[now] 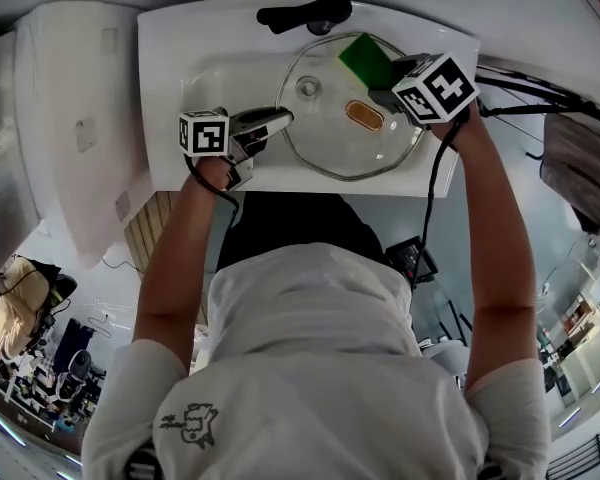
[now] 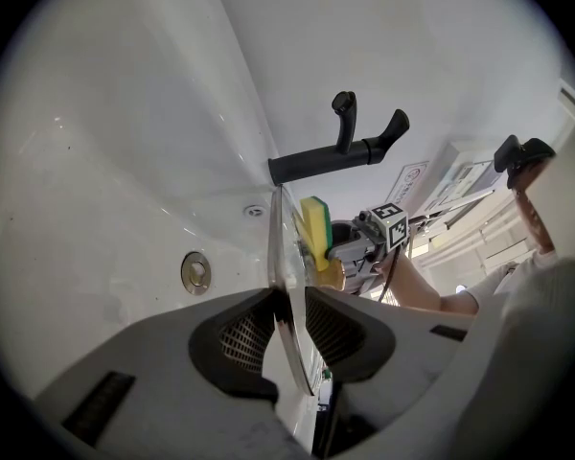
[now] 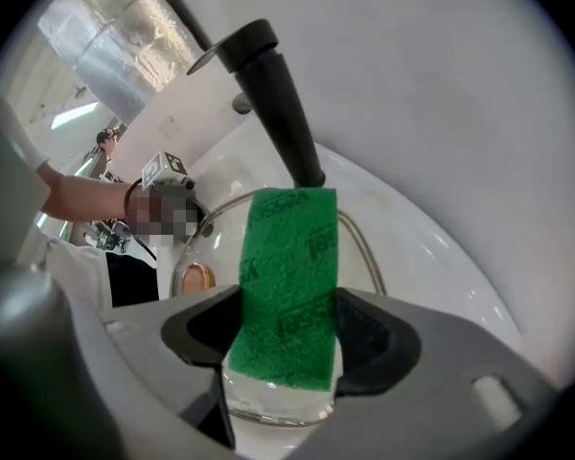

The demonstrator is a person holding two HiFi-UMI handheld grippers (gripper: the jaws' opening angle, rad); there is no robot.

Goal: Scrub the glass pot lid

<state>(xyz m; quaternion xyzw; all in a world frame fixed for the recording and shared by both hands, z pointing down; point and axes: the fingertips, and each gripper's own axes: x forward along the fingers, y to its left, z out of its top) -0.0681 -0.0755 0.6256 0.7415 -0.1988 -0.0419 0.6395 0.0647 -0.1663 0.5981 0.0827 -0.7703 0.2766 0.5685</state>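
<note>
White ceramic washbasin (image 1: 170, 58) fills the upper part of the head view, and a person in a white shirt leans over its near edge.

Item under inspection: round glass pot lid with a metal rim (image 1: 325, 143). It sits in the bowl of the washbasin and spans most of it from left side to right side. Its far rim is near the black single-lever tap (image 1: 305, 13) mounted at the back edge.

Left gripper (image 2: 289, 329): positioned at the left edge of the bowl. Its jaws are clamped on the lid's left rim, one pad on each face. The left gripper view shows the lid edge-on, running straight out from between the pads.

Right gripper (image 3: 283, 343): positioned over the far right part of the bowl, near the tap. Its jaws are closed on a rectangular sponge with a green scouring face over yellow foam (image 3: 287, 276), which stands out beyond the jaw tips. The sponge lies against the lid's upper face near the far right rim. In the left gripper view its yellow side is towards the glass. The two grippers are on opposite sides of the lid, well apart.

Oval amber-coloured knob (image 1: 365, 116): at the lid's centre, just beside the right gripper.

Round metal drain (image 2: 195, 272): in the bowl floor, on the other side of the lid from the sponge.
</note>
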